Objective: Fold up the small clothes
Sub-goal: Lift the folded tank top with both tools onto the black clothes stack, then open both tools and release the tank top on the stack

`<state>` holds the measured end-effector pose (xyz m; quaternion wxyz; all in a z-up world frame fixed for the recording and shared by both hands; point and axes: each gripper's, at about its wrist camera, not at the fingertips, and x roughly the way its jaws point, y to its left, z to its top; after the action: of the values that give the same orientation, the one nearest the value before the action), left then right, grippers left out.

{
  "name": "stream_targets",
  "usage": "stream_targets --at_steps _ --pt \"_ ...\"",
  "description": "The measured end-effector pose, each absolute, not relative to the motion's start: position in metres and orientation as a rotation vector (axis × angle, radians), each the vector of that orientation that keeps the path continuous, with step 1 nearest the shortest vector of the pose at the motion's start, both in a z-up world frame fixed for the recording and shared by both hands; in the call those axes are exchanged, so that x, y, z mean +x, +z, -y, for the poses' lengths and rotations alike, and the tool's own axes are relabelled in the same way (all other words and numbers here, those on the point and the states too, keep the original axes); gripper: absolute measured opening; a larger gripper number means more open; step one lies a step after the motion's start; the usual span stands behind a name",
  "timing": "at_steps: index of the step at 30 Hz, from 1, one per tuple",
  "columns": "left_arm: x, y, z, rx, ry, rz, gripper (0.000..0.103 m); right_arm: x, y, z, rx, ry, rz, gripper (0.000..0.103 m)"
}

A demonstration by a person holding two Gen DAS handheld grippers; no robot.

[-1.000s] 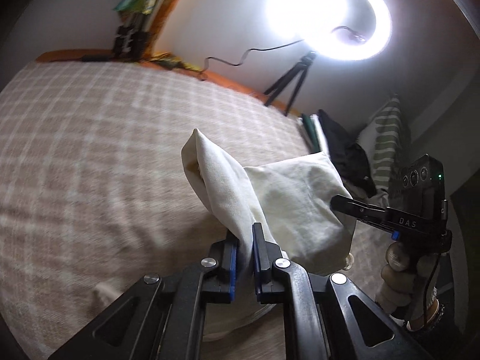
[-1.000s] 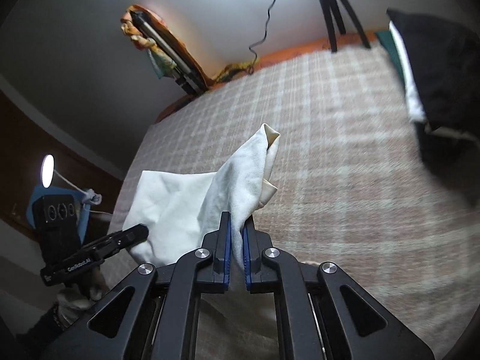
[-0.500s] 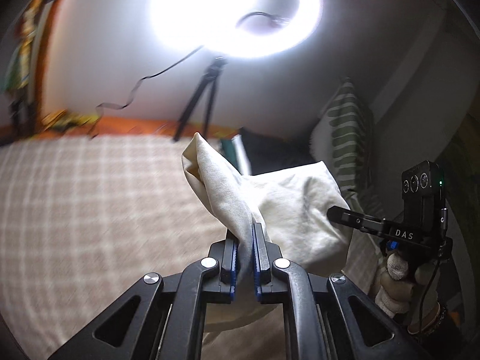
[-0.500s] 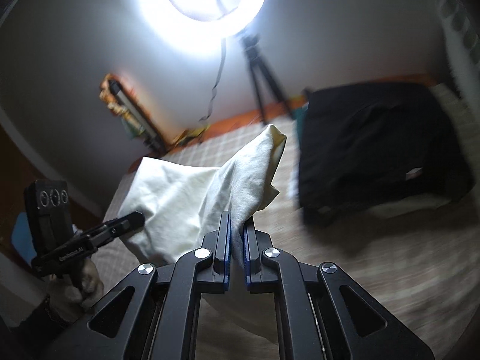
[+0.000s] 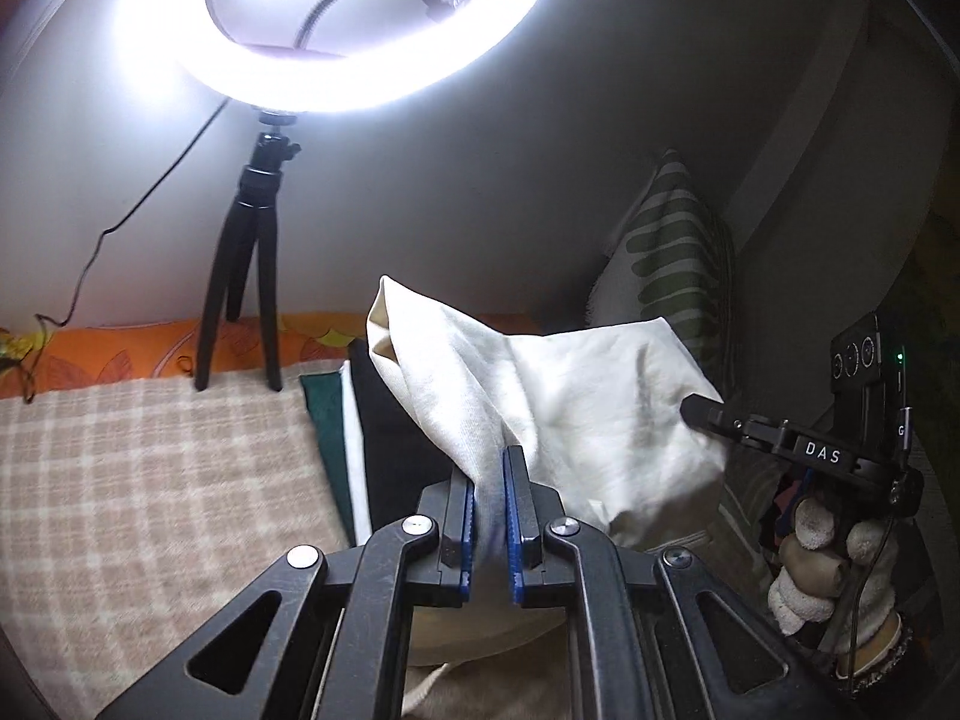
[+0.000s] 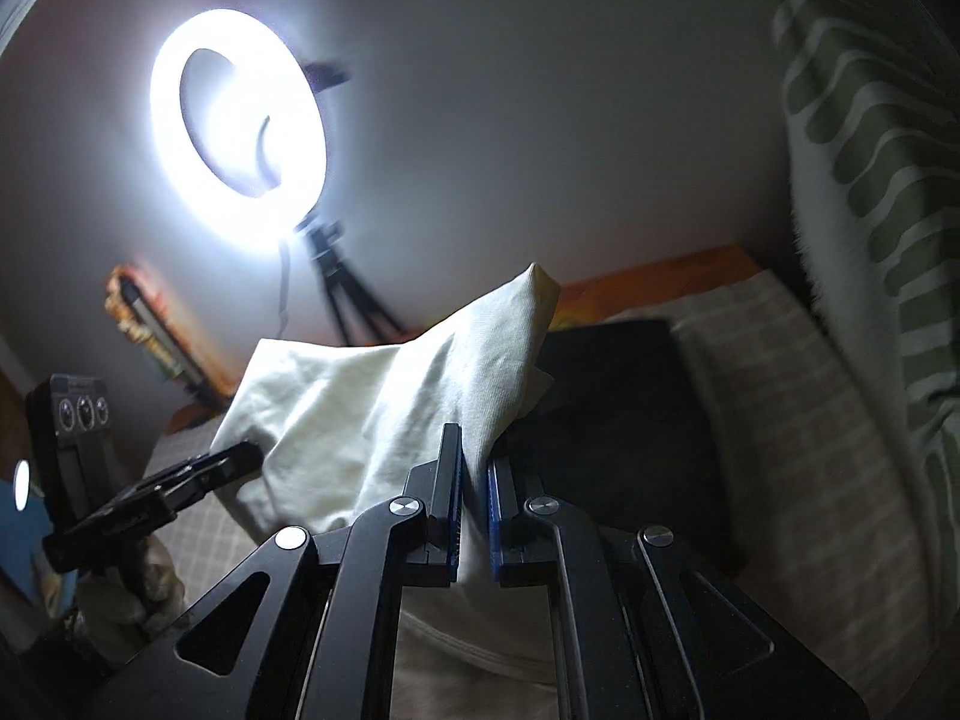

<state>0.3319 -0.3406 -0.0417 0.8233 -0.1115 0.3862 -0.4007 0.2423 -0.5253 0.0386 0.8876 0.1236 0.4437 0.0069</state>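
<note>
Hanging in the air between both tools: one cream-white cotton garment (image 5: 576, 408), above the far edge of a beige checked bedspread (image 5: 150, 480). Left gripper (image 5: 487, 480) clamped on one corner; right gripper (image 6: 475, 480) clamped on the other. Beneath the garment: a stack of dark folded clothes (image 6: 624, 420). Behind: lit ring light (image 5: 336, 18) on black tripod (image 5: 246, 276).

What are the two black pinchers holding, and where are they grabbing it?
Both hold the cream cloth. The left gripper pinches a bunched fold at one end, the right gripper a fold at the other end.
</note>
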Motion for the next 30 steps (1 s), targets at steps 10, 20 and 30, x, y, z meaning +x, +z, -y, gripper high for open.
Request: stream_targets --at_steps 10,20,30 --pt "0.366 -0.092 0.379 -0.181 -0.744 -0.883 0.007 0.277 -0.010 0.574 0.231 -0.063 -0.990 0.005" --pt "0.363 -0.087 0.362 -0.152 -0.682 -0.885 0.063 0.271 -0.009 0.584 0.190 -0.161 -1.018 0.005" --pt "0.328 -0.054 0.351 -0.081 -0.706 -0.826 0.080 0.248 0.021 0.546 0.114 -0.189 -0.980 0.040"
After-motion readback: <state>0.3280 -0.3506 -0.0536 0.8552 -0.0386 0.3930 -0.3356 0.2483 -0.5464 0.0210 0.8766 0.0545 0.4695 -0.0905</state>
